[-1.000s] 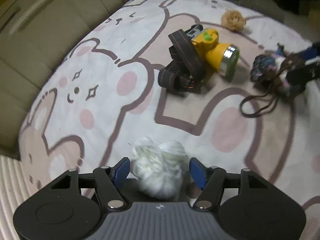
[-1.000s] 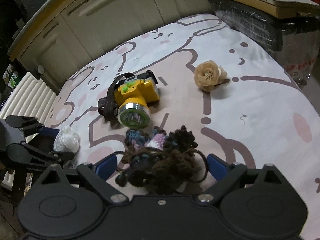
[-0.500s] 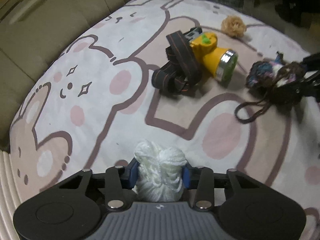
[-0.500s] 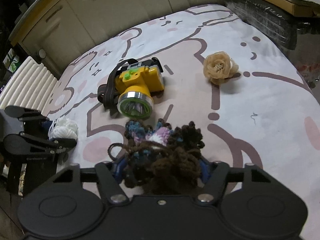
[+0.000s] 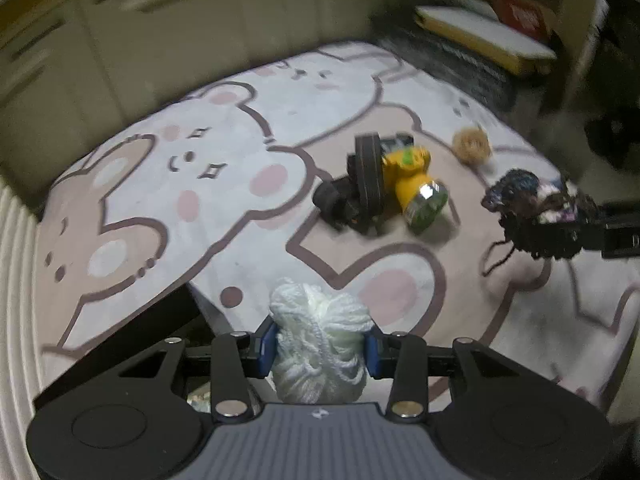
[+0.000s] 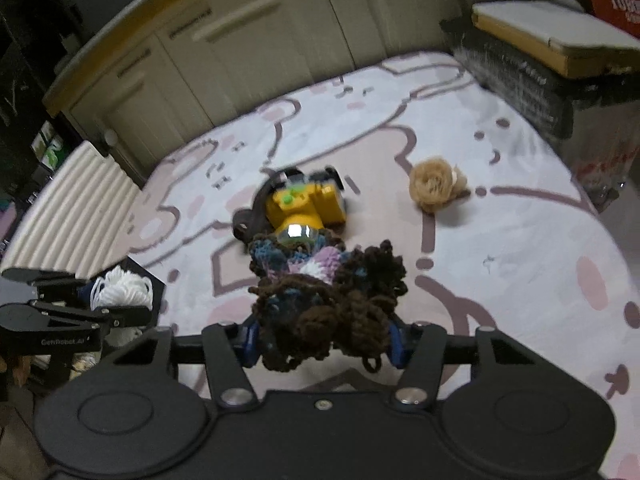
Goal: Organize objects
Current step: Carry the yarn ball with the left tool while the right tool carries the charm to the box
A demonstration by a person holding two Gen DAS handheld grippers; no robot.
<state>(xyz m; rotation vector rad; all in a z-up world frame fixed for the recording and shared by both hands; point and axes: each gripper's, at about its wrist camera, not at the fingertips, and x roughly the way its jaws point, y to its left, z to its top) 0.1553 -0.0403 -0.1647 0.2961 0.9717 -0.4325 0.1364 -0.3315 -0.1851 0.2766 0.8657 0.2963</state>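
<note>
Bear-print cloth (image 6: 520, 248), far half bare

Your right gripper (image 6: 322, 340) is closing on the brown yarn bundle (image 6: 324, 300). Beyond it on the bed (image 6: 520, 240) lie the yellow headlamp (image 6: 304, 208) and a beige flower (image 6: 432, 184), apart.

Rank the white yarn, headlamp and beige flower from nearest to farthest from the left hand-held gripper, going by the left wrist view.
1. White yarn: clamped between the pads of the left hand-held gripper.
2. Headlamp: mid-cloth, up and a little right, strap side towards the left.
3. Beige flower: farthest, beyond the headlamp to the right.
</note>
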